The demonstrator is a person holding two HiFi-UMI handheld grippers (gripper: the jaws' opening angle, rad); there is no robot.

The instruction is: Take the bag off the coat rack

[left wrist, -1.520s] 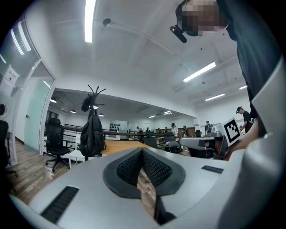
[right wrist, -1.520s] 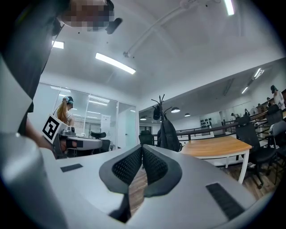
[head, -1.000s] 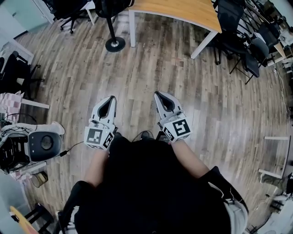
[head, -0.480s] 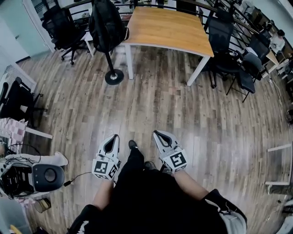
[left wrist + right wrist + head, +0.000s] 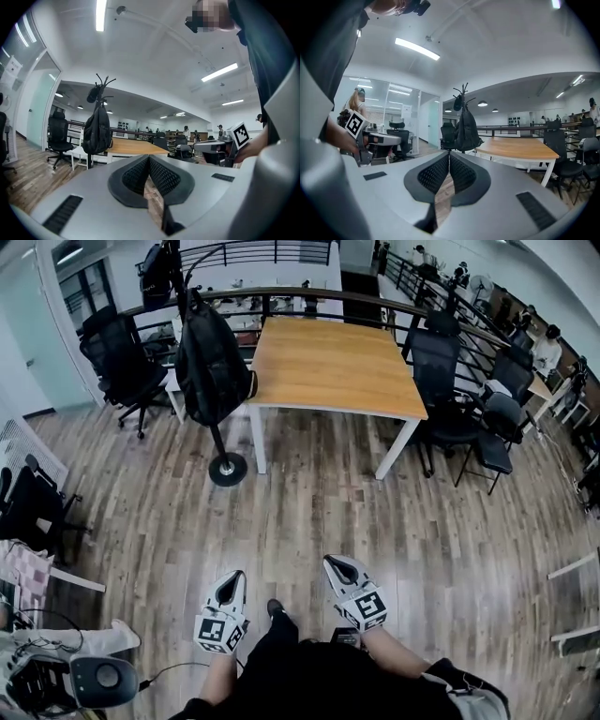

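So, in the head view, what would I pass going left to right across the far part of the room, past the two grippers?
Black swivel office chair → black backpack hanging on the black coat rack → light wooden table with white legs → black high-backed office chair.

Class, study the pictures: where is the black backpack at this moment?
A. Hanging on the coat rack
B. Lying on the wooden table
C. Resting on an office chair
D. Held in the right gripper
A: the black backpack hangs from the coat rack, which stands beside the wooden table.
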